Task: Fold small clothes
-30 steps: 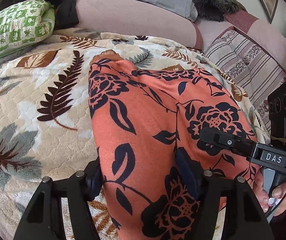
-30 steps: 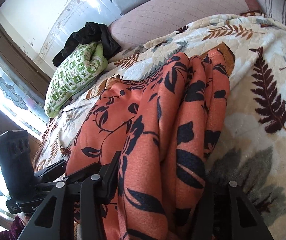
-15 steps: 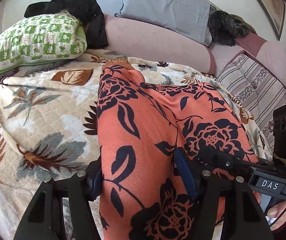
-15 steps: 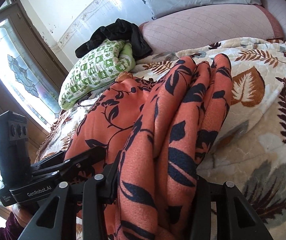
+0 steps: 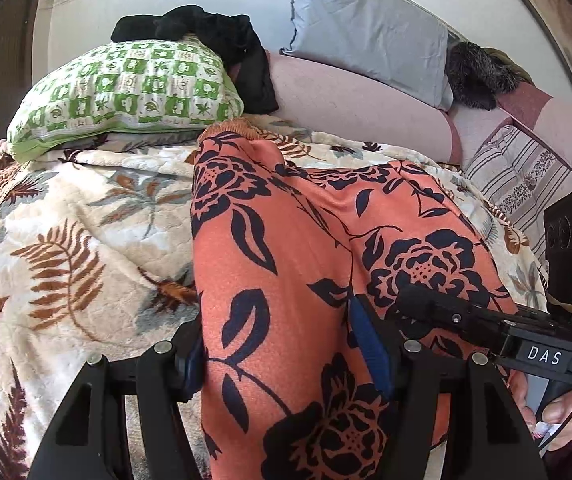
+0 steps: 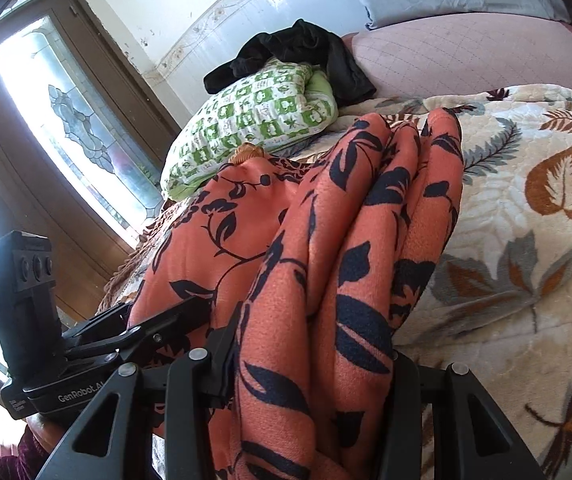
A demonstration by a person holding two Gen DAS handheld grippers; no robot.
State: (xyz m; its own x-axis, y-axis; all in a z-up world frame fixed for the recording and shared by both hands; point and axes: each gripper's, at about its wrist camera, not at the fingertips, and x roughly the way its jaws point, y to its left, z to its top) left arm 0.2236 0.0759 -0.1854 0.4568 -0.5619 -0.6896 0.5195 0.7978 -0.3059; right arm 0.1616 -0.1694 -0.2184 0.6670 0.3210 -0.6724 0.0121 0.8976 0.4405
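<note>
An orange garment with a dark floral print point(image 5: 286, 264) stretches from the near edge across the leaf-patterned blanket point(image 5: 69, 248) toward the pillows. My left gripper point(image 5: 286, 356) is shut on its near end, the cloth bunched between the blue-padded fingers point(image 5: 370, 344). In the right wrist view the same garment point(image 6: 326, 240) hangs in thick folds, and my right gripper point(image 6: 314, 360) is shut on that bundle. Each gripper shows in the other's view: the right one point(image 5: 466, 320) at the garment's right side, the left one point(image 6: 157, 328) at its left.
A green-and-white pillow point(image 5: 125, 92) with a black garment point(image 5: 205, 36) on it lies at the blanket's far end. A pink bolster point(image 5: 358, 108), a grey pillow point(image 5: 370, 32) and striped bedding point(image 5: 526, 176) sit behind. A glass door point(image 6: 61, 120) stands left.
Both grippers have moved back with the garment still gripped, pulling it along the blanket. The pillows and wall now show more fully, and the cloth's far end lies nearer the green pillow.
</note>
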